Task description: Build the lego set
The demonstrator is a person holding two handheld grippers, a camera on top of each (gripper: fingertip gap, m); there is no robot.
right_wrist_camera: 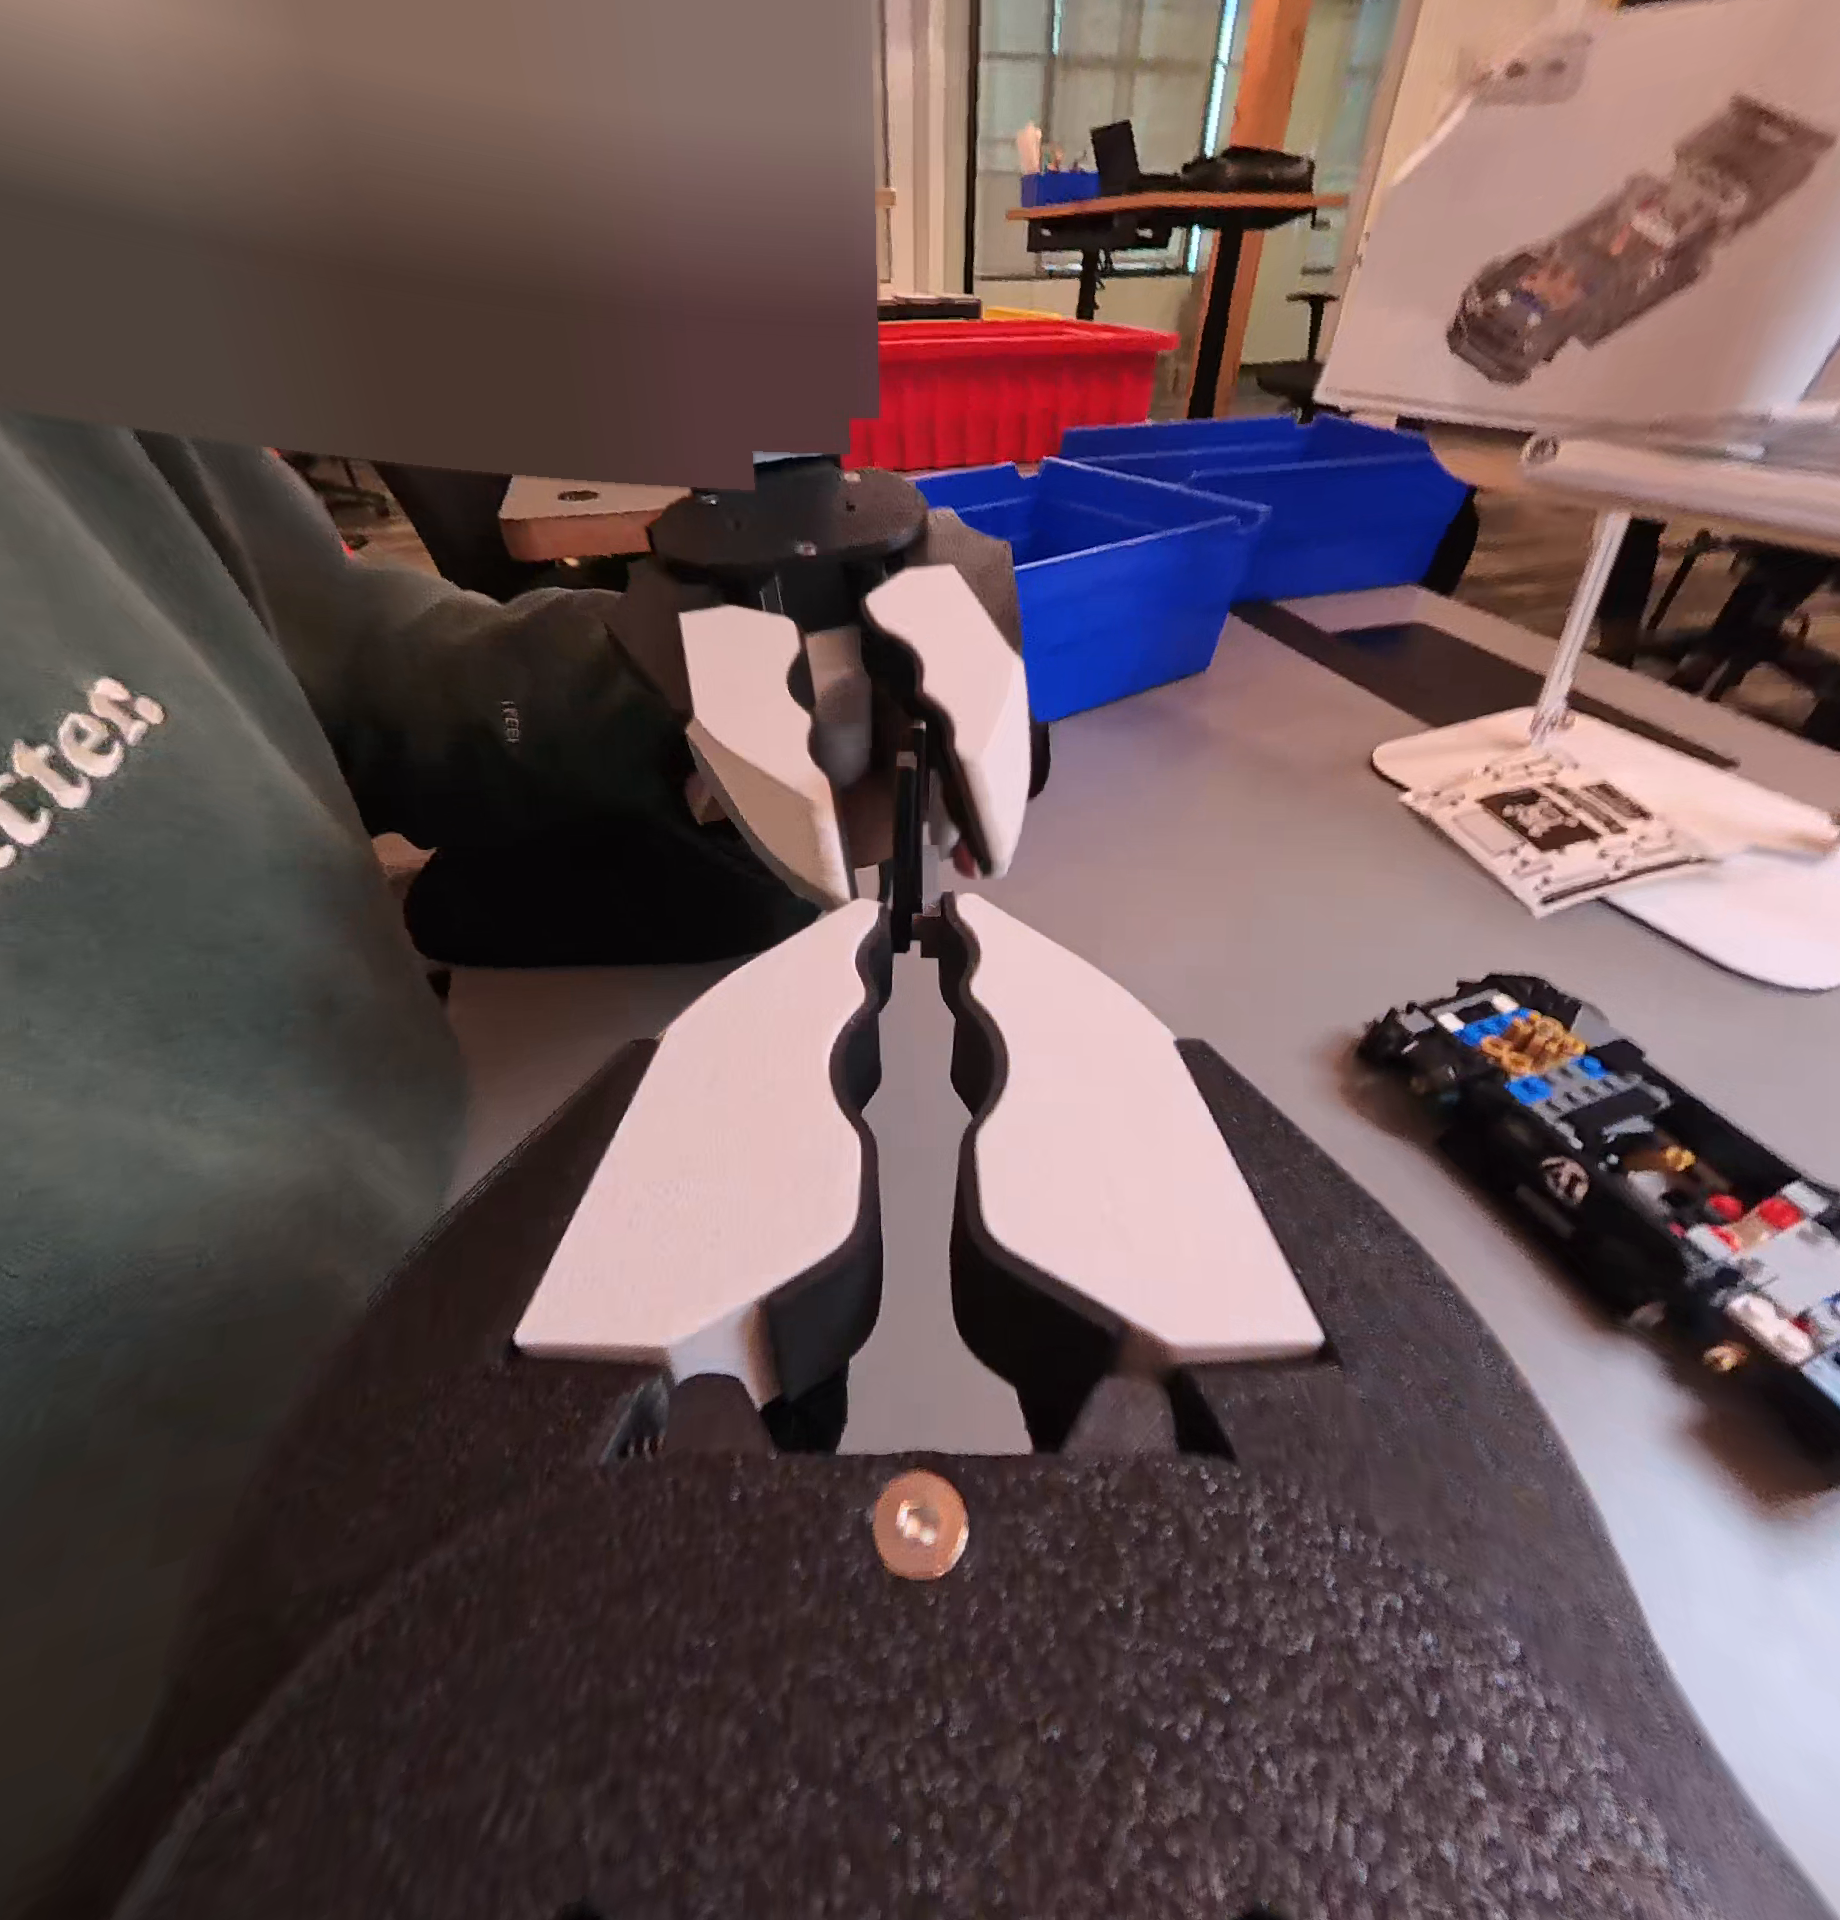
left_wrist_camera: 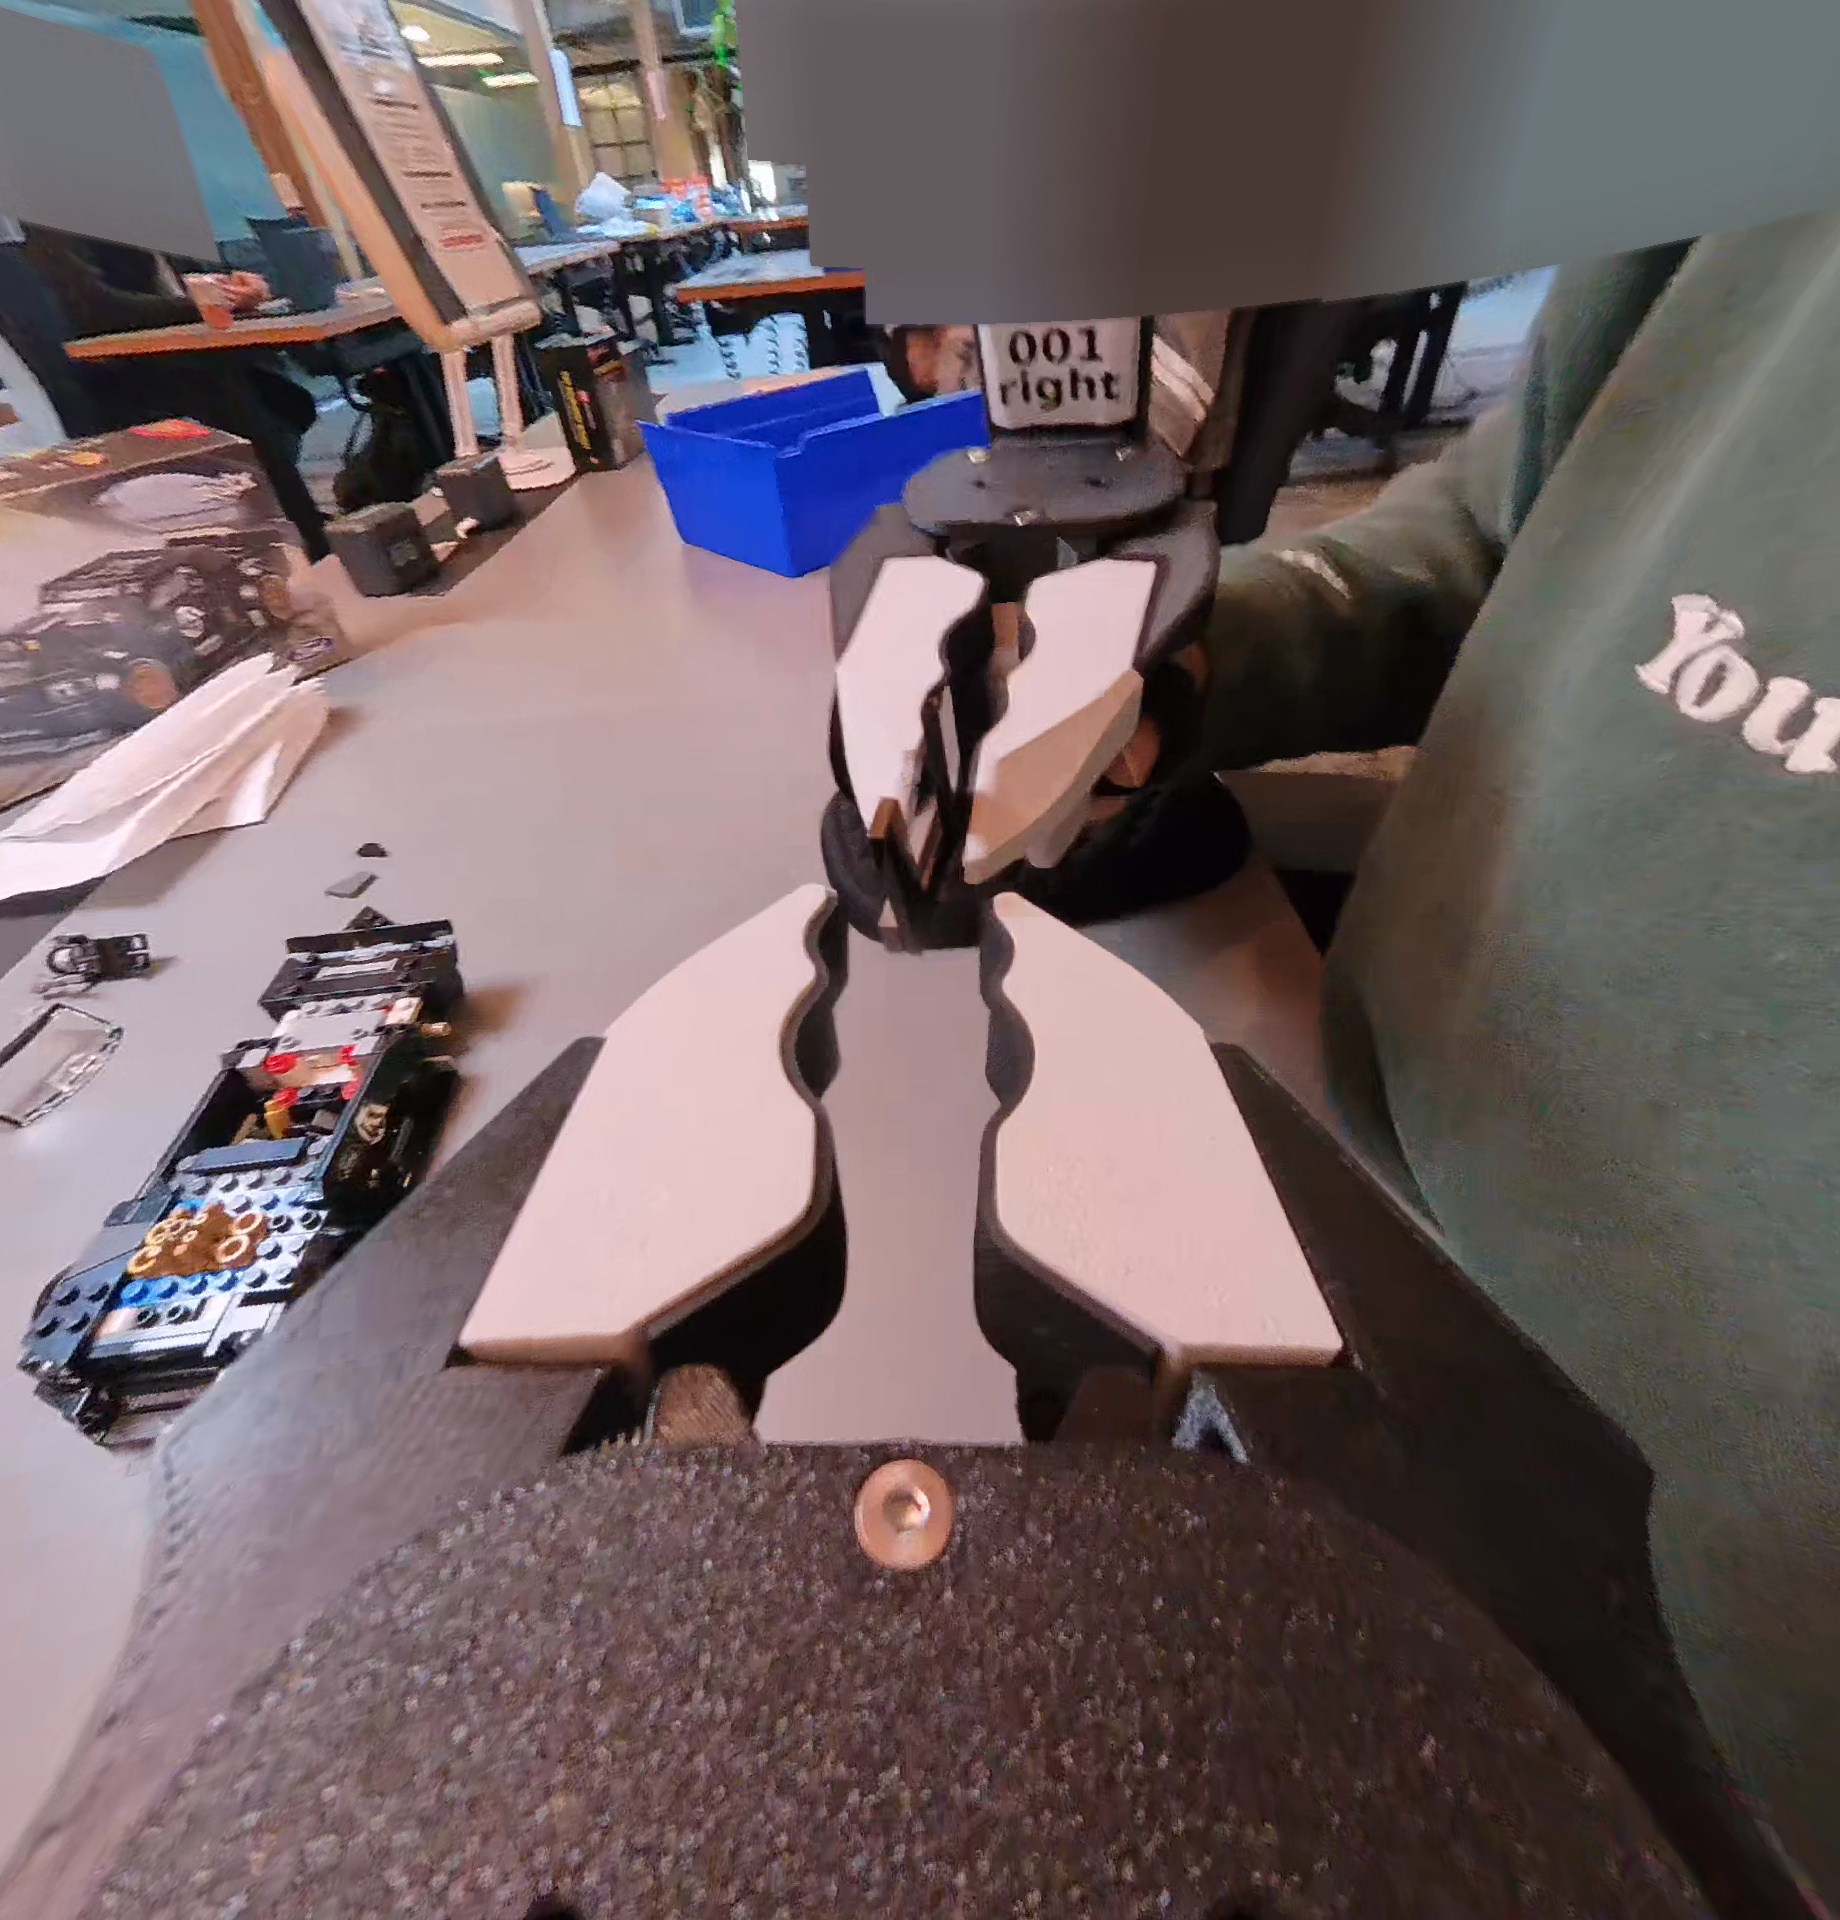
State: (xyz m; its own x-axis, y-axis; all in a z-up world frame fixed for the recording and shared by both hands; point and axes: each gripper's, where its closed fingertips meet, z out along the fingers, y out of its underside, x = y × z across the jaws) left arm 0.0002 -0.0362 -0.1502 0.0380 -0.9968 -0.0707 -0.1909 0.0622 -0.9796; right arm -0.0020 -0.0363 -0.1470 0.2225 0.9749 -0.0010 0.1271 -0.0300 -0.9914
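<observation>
Left wrist view, left to right. A set box (left_wrist_camera: 116, 582) printed with a black car is seen at the far left of the grey table (left_wrist_camera: 583, 727), with a crumpled white paper bag (left_wrist_camera: 157, 779) lying against it. A clear windscreen piece (left_wrist_camera: 38, 1060) and a few small dark loose parts (left_wrist_camera: 95, 954) are noted nearer the camera. The partly built black car model (left_wrist_camera: 261, 1153) lies flat on the table, studs up, well left of both tools. A blue bin (left_wrist_camera: 791, 468) stands behind.

The left gripper (left_wrist_camera: 911, 914) is held with its jaws parted by a clear gap along their length. A thin black piece (left_wrist_camera: 921, 831) stands at its tips; whether the tips press on it cannot be told. The right gripper (left_wrist_camera: 931, 821), pointed back toward the camera, has its jaws drawn in onto that same piece from above.

Right wrist view, left to right. A green sleeve (right_wrist_camera: 168, 831) fills the left edge. The right gripper's jaws are narrowed to a slim gap, with the black piece upright at the tips. The model lies to the right on the table, below an instruction booklet on a clear stand (right_wrist_camera: 1622, 260) and a sticker sheet (right_wrist_camera: 1550, 831).
</observation>
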